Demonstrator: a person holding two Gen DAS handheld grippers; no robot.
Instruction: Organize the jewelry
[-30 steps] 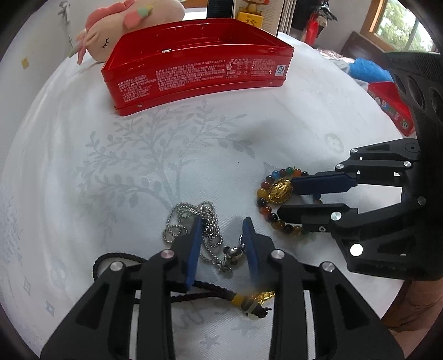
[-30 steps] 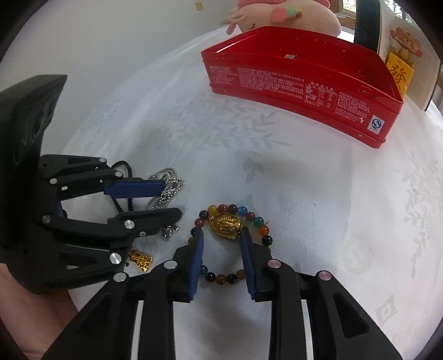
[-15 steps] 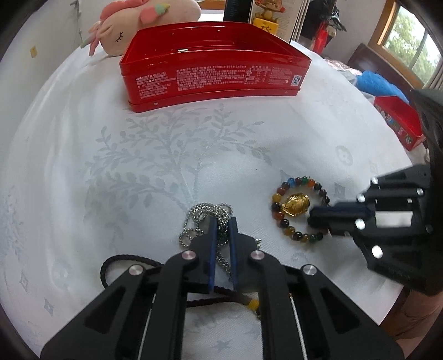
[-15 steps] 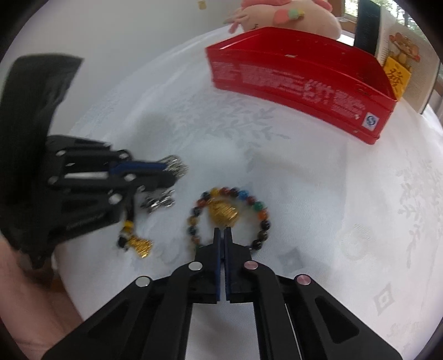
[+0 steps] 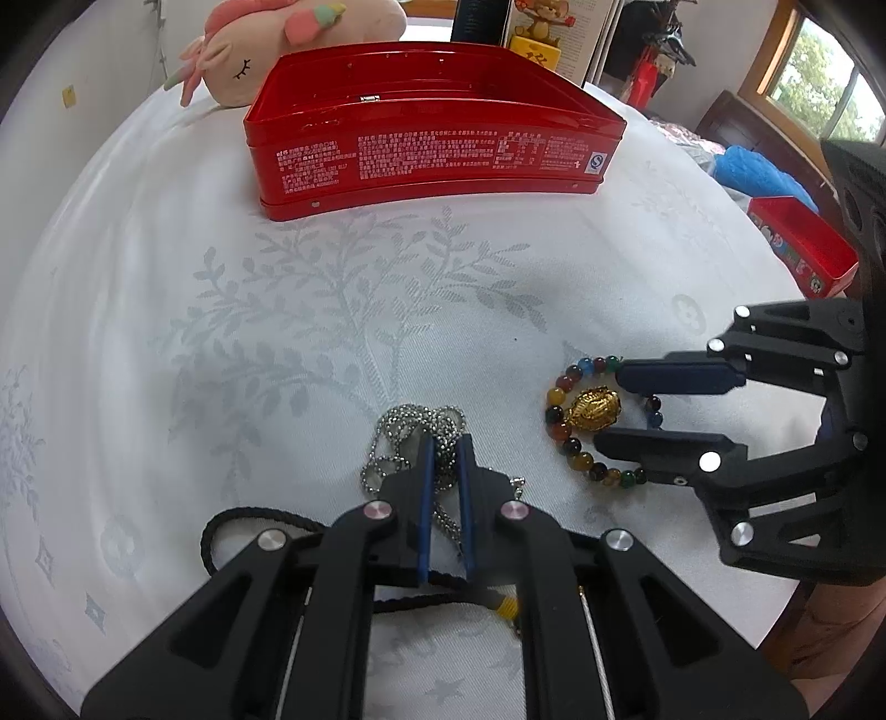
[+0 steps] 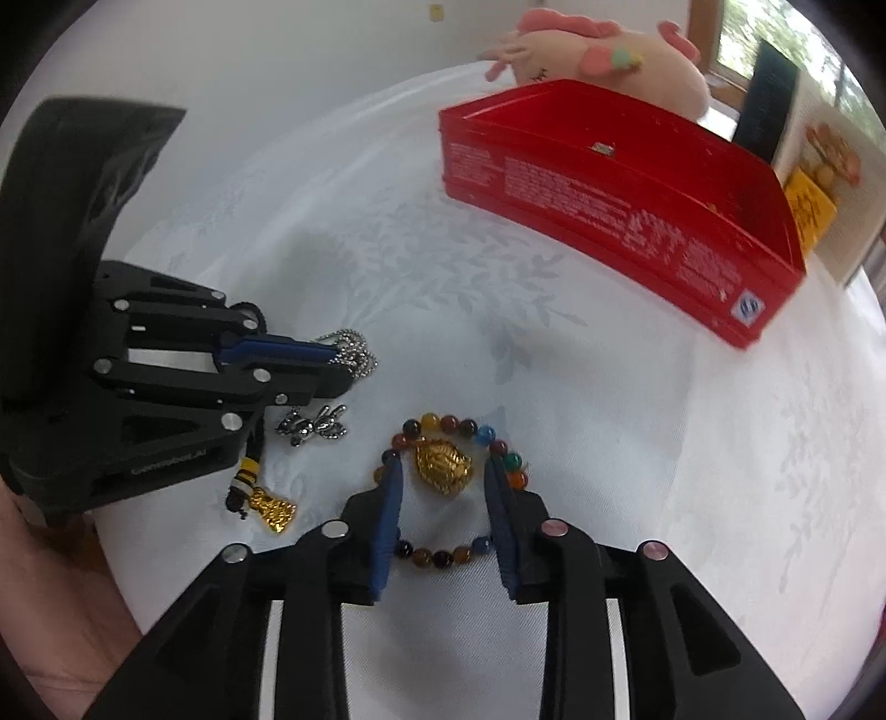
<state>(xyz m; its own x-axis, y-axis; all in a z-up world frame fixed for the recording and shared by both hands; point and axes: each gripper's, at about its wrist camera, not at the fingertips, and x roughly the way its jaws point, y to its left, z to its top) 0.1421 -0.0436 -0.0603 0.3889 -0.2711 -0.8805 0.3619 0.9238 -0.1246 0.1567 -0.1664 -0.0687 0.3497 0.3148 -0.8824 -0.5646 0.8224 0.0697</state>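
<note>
Pinching the silver chain (image 5: 412,437), the left gripper (image 5: 443,443) stayed nearly closed.
The right gripper (image 6: 443,471) stood spread around the bead bracelet (image 6: 451,459).

A lived-in home: ahead of the tool, past the red tin (image 5: 432,124), a pink plush toy (image 5: 288,41) lies on the leaf-patterned white tablecloth (image 5: 221,310), with a wood-framed window (image 5: 819,72) (greenery outside) to the far right.

Glossy red tin (image 5: 432,149), shiny metal ball-chain (image 5: 415,426).
</note>
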